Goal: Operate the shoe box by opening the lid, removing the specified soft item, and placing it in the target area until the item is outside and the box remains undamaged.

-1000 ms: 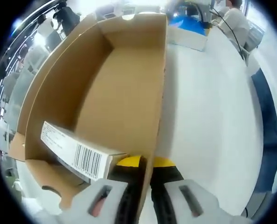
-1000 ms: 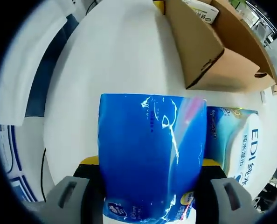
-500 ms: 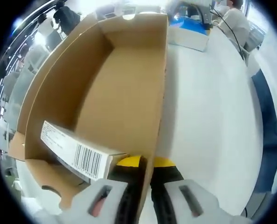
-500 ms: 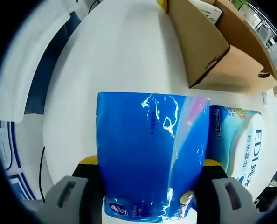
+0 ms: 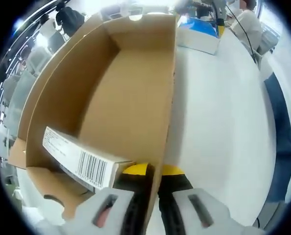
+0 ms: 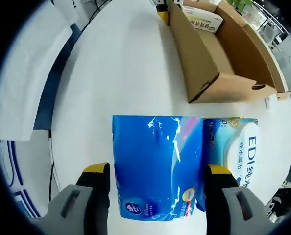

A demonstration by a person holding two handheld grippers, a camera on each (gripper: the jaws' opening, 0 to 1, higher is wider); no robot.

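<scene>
The open brown shoe box (image 5: 131, 98) lies on the white table, and a white barcoded carton (image 5: 82, 161) rests inside it at the near end. My left gripper (image 5: 154, 205) is shut on the box's near wall edge. In the right gripper view, the blue soft tissue pack (image 6: 155, 142) lies on the table beside a pale EDI pack (image 6: 231, 152). My right gripper (image 6: 157, 171) is open, its jaws standing off either side of the blue pack. Beyond it are the shoe box (image 6: 199, 58) and the left gripper (image 6: 161, 12).
The white table (image 6: 121, 68) has free room left of the box. Its edge with a dark blue strip (image 5: 280, 127) runs along the right in the left gripper view. A person in white (image 5: 246, 22) sits at the far end. Shelving and chairs stand beyond the box.
My right gripper has let go of the blue pack and drawn back; the pack now lies on the table against the EDI pack. The left gripper and the box have not moved.
</scene>
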